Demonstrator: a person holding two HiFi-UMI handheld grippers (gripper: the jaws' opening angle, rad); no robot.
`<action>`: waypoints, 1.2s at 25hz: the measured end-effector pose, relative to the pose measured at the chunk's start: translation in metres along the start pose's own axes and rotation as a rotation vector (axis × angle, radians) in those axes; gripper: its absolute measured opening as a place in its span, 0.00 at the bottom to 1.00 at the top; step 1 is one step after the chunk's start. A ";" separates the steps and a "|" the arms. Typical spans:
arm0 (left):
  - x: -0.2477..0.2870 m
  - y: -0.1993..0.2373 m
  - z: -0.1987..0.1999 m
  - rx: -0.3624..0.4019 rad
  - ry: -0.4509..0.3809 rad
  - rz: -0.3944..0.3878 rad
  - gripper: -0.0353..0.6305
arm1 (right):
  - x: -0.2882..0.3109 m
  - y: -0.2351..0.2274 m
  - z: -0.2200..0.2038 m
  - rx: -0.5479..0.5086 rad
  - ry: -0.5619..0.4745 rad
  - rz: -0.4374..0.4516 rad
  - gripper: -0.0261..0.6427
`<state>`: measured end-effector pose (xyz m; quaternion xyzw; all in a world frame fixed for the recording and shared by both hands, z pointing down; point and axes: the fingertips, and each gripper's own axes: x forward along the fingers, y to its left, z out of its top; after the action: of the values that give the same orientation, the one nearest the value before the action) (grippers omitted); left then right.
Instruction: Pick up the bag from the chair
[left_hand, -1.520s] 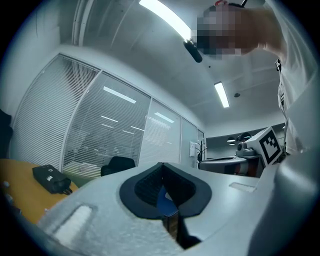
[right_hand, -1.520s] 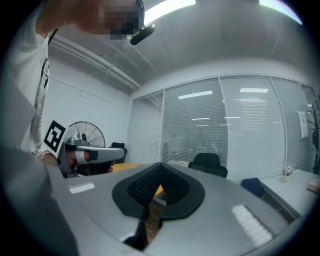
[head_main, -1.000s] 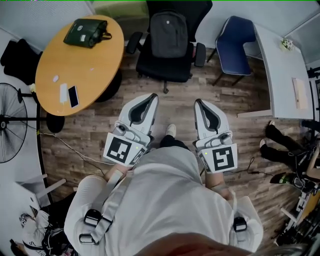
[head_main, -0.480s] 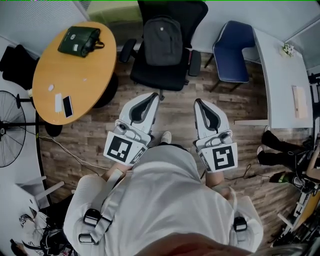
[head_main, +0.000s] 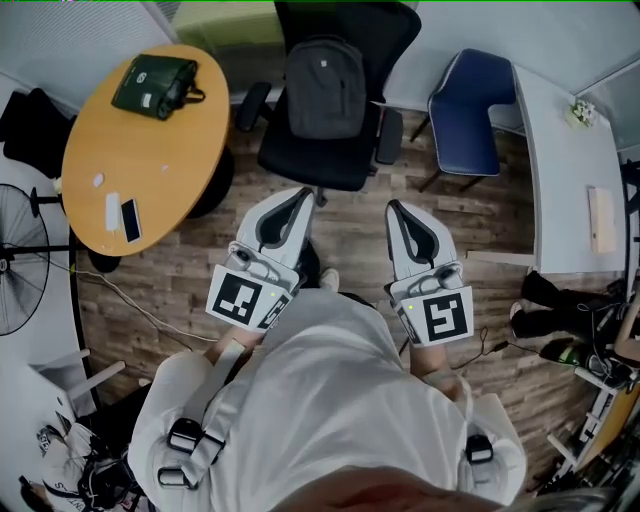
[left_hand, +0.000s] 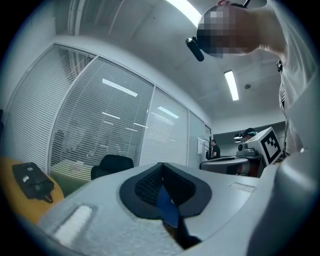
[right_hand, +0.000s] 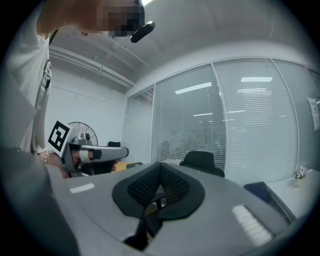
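Held left gripper (head_main: 299, 193) and right gripper (head_main: 394, 206) shut, empty, well short of bag (head_main: 325, 88) on chair (head_main: 305, 160) ahead.

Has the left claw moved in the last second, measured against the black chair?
Yes. The left claw moved forward, toward the black chair holding the bag; the gap between them has shrunk.

Side by side, left tongs (head_main: 303, 194) and right tongs (head_main: 393, 206) point forward, jaws together.
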<state>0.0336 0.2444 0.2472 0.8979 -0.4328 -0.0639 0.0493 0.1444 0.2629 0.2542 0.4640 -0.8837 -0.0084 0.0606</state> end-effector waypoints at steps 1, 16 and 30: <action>0.004 0.003 -0.001 -0.002 0.000 -0.001 0.06 | 0.004 -0.002 -0.001 0.000 0.003 -0.001 0.04; 0.080 0.088 0.004 -0.011 -0.009 -0.048 0.06 | 0.105 -0.046 0.006 -0.009 0.002 -0.043 0.04; 0.138 0.212 0.019 -0.015 -0.017 -0.042 0.06 | 0.241 -0.065 0.025 -0.044 -0.001 -0.029 0.04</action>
<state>-0.0471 0.0039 0.2489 0.9057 -0.4140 -0.0759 0.0509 0.0595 0.0270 0.2492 0.4753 -0.8765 -0.0289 0.0704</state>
